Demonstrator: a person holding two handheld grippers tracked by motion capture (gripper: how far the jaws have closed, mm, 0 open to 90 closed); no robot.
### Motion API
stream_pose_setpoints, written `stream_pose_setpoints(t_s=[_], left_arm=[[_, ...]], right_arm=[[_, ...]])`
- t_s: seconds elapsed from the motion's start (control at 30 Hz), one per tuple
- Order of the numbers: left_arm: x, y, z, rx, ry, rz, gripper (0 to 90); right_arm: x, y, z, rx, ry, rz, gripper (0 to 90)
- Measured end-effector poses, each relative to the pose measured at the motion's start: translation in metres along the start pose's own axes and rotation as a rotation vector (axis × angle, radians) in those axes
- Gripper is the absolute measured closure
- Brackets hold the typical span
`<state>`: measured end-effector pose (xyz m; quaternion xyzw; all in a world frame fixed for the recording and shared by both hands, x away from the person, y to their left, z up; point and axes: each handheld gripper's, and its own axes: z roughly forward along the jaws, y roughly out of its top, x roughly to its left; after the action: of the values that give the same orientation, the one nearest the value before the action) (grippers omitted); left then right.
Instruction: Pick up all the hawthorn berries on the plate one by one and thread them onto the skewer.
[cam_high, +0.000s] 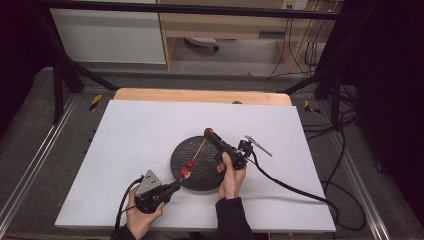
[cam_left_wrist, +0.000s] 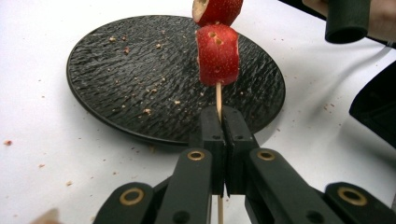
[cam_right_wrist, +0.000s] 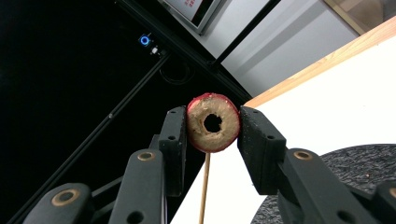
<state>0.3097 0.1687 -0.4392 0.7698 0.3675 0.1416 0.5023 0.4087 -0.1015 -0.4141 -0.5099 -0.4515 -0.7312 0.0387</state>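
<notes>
1. At the table's (cam_high: 125, 130) 7 o'clock edge, a person's left hand (cam_high: 142, 217) holds the left gripper (cam_high: 173, 188), its grey three-cornered plate on top and its nose aimed toward 2 o'clock.
2. In the left gripper view the two black jaws are pressed together on the lower end of a thin wooden skewer (cam_left_wrist: 218, 99), which rises straight up from between them.
3. Just above that grip, two red fruit pieces (cam_left_wrist: 217, 53) sit threaded on the stick, one atop the other, the lower showing small holes in its skin.
4. From above, the skewer (cam_high: 196, 156) slants from 7 o'clock to 1 o'clock over the round black plate (cam_high: 200, 177), which lies near the table's centre; the two red pieces (cam_high: 189, 167) hang over the plate's 9 o'clock side.
5. Brown crumbs dot the plate's ridged surface (cam_left_wrist: 140, 79) and the white tabletop around it.
6. At the stick's upper end a third red piece (cam_high: 208, 131) is gripped by the right gripper (cam_high: 210, 134), above the plate's 12 o'clock rim.
7. The right gripper view shows its jaws clamped on either side of that piece (cam_right_wrist: 213, 122), a cored round with a pale cut face and central hole, the skewer dropping away beneath it.
8. The right hand (cam_high: 231, 175) comes in at the plate's 3 o'clock side, a black cable (cam_high: 290, 187) trailing off toward 4 o'clock.
</notes>
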Motion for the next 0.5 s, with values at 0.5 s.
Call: stream_pose_setpoints(t_s=[0.5], left_arm=[[-0.0034,0.0047,0.0072,-0.016,0.010,-0.021,88.6]], right_arm=[[-0.0003,-0.0041,-0.0012,0.000,0.003,-0.017,63.7]])
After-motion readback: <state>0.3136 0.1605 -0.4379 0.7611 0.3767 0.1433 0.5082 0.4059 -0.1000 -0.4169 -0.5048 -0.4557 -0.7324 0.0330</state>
